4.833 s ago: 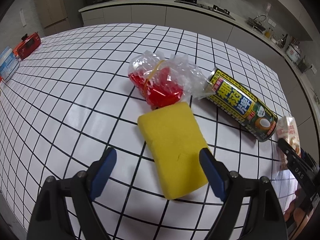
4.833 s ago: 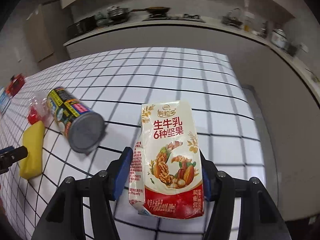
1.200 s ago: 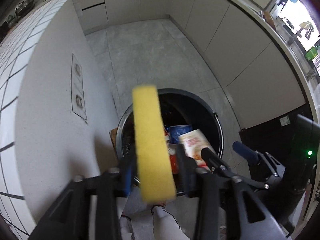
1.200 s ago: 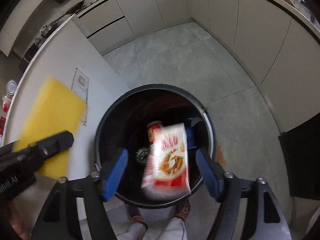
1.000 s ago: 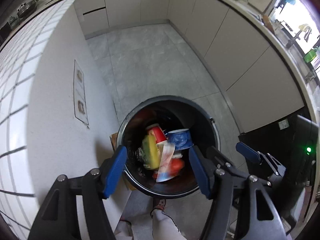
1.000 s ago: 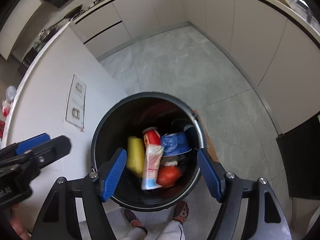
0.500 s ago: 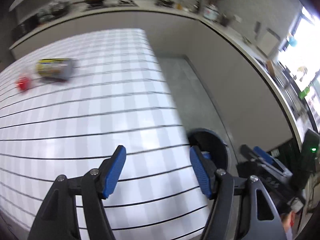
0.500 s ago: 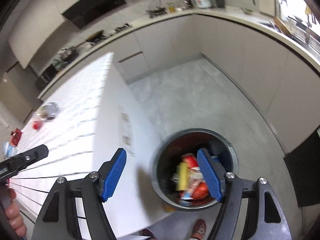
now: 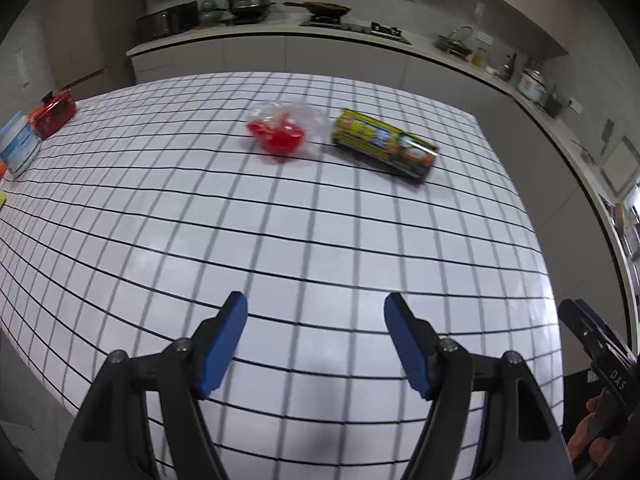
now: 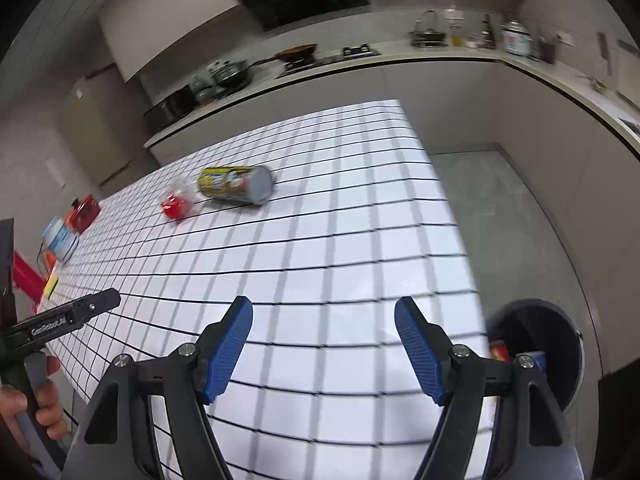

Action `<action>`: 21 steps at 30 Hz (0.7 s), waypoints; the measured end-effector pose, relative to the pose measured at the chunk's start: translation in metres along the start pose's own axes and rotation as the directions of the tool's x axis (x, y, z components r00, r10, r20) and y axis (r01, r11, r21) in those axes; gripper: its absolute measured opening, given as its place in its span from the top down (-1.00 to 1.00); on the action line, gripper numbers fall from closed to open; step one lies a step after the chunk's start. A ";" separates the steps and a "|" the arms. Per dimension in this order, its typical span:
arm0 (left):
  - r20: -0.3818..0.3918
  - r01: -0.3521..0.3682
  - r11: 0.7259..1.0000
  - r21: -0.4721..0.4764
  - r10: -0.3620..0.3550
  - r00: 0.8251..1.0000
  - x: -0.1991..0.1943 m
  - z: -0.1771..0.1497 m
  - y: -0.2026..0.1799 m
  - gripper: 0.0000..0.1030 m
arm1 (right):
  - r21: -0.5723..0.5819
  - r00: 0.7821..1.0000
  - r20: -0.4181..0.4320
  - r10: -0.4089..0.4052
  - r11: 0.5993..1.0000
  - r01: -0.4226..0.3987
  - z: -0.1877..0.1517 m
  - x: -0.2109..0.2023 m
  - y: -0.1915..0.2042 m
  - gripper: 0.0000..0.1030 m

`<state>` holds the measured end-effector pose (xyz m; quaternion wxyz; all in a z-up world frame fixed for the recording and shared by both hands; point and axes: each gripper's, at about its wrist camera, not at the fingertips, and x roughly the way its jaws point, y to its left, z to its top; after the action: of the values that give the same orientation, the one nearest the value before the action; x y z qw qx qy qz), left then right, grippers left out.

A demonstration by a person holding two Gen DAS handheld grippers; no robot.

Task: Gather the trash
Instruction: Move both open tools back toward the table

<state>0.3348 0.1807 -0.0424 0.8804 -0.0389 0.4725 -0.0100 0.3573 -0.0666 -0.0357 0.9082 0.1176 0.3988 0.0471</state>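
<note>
Both the left gripper [image 9: 316, 342] and right gripper [image 10: 323, 346] show black arms, ribbed blue pads, silver screws and, faintly, white lettering.

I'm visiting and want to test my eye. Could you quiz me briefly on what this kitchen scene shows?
1. True or false: the left gripper holds something.
2. What lies right of the crumpled clear-and-red plastic bag in the left wrist view? A) yellow cylindrical can B) sponge
3. Where is the round black trash bin: on the white grid-patterned table or on the floor?

Key: 1 false, open and empty. 2 A. 3 on the floor, beside the table.
</note>
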 end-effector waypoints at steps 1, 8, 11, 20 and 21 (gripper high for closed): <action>0.000 -0.006 1.000 -0.004 0.006 1.000 0.003 0.004 0.001 -0.40 | -0.014 1.000 -0.004 0.009 1.000 -0.009 0.003 0.006 0.007 -0.46; -0.007 -0.051 0.997 -0.061 0.050 0.999 0.029 0.033 0.026 -0.41 | -0.145 0.998 -0.026 0.063 0.987 -0.066 0.039 0.056 0.035 -0.52; -0.007 -0.083 0.995 -0.058 0.083 0.997 0.043 0.052 0.027 -0.43 | -0.188 0.995 -0.039 0.087 0.978 -0.093 0.060 0.079 0.040 -0.53; -0.011 -0.101 0.993 -0.068 0.100 0.995 0.073 0.093 0.023 -0.47 | -0.294 0.994 -0.050 0.093 0.950 -0.104 0.114 0.136 0.055 -0.57; -0.010 -0.104 0.992 -0.071 0.103 0.995 0.075 0.097 0.024 -0.47 | -0.301 0.996 -0.040 0.080 0.950 -0.089 0.118 0.140 0.056 -0.57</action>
<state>0.4563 0.2065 -0.0535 0.8763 -0.0458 0.4768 0.0526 0.5392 -0.0078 -0.0442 0.9071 -0.0065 0.3941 0.1479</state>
